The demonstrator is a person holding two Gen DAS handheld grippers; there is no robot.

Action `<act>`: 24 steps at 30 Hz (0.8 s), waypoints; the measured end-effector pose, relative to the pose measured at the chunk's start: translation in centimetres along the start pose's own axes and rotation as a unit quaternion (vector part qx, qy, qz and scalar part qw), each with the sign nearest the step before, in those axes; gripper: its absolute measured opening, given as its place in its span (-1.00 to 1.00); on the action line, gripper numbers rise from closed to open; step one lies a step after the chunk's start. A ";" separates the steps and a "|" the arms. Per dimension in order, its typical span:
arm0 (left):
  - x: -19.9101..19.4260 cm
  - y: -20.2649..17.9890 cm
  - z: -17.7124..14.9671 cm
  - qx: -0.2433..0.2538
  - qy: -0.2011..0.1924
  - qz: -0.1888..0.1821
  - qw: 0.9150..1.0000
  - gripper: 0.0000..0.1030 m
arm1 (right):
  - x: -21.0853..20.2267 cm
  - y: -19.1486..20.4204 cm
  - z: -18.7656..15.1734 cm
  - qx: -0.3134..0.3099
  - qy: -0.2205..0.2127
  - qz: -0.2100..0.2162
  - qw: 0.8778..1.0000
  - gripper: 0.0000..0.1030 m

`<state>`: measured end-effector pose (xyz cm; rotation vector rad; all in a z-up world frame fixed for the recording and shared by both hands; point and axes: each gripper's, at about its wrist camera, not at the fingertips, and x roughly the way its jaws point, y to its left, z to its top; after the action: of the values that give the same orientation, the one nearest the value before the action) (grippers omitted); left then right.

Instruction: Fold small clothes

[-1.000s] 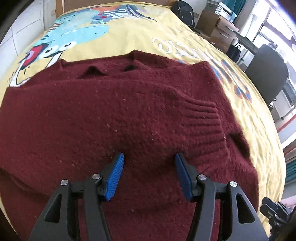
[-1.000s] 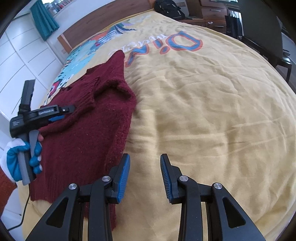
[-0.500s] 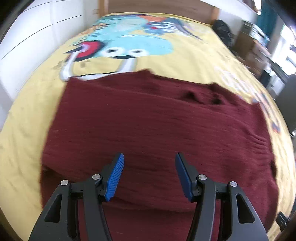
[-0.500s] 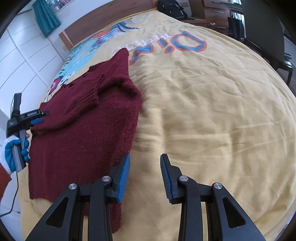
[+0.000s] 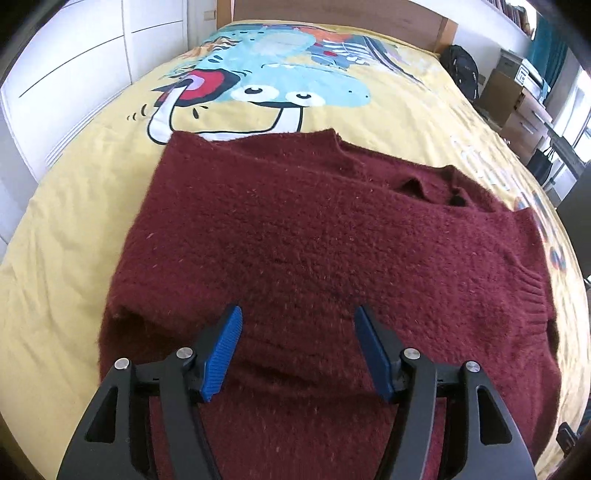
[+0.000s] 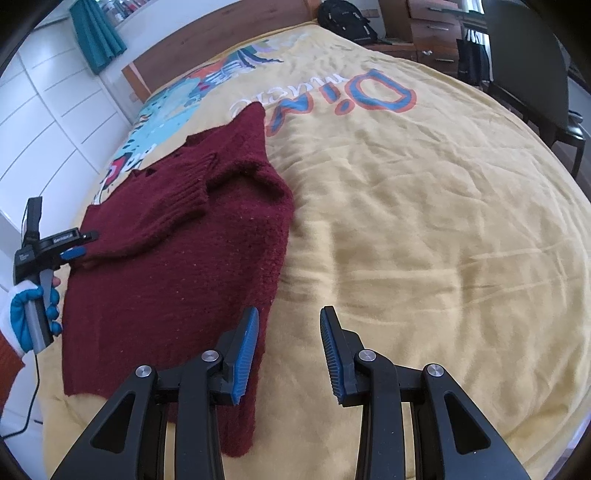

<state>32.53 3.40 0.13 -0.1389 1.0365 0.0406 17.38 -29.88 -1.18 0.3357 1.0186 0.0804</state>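
Observation:
A dark red knitted sweater (image 5: 314,251) lies flat on the yellow bedspread (image 5: 74,229), with a sleeve folded across its body. My left gripper (image 5: 297,350) is open and empty, hovering over the sweater's near edge. In the right wrist view the sweater (image 6: 177,266) lies to the left, its ribbed cuff (image 6: 181,195) on top. My right gripper (image 6: 290,354) is open and empty above the sweater's right hem edge. The left gripper (image 6: 75,243) shows there at the sweater's left side, held by a gloved hand.
The bedspread (image 6: 424,221) has a cartoon dinosaur print (image 5: 280,85) and large letters (image 6: 343,99). A wooden headboard (image 5: 332,18), a black backpack (image 5: 461,70), drawers and a black chair (image 6: 528,66) stand around the bed. White cupboards (image 5: 74,66) are on the left.
My left gripper has swung left along the sweater and now faces the headboard from its left side. My right gripper has drawn back slightly; both stay open.

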 end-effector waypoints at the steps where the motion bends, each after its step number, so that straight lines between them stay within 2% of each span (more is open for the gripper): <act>1: -0.5 0.2 -0.1 0.000 -0.001 0.000 1.000 0.13 | -0.2 0.0 0.0 0.000 -0.001 0.001 1.000 -0.25; 6: -2.9 1.0 -0.9 -0.004 -0.004 -0.002 1.000 0.12 | -1.7 0.2 -0.3 0.002 -0.013 0.006 1.000 -0.16; 15: -7.7 3.4 -3.4 -0.006 -0.005 0.027 1.000 0.13 | -3.9 1.2 -0.9 -0.006 -0.026 0.018 0.999 -0.01; 19: -9.7 4.9 -4.9 -0.018 -0.005 0.032 0.999 0.19 | -4.4 1.7 -1.5 -0.008 -0.021 0.033 0.999 0.12; 24: -11.4 6.4 -6.9 -0.035 0.000 0.040 0.999 0.20 | -5.0 2.1 -2.6 -0.010 -0.018 0.038 0.999 0.18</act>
<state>20.19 9.19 5.89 -0.1603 1.0398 0.1487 12.80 -28.34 2.35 0.3571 0.9683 0.1518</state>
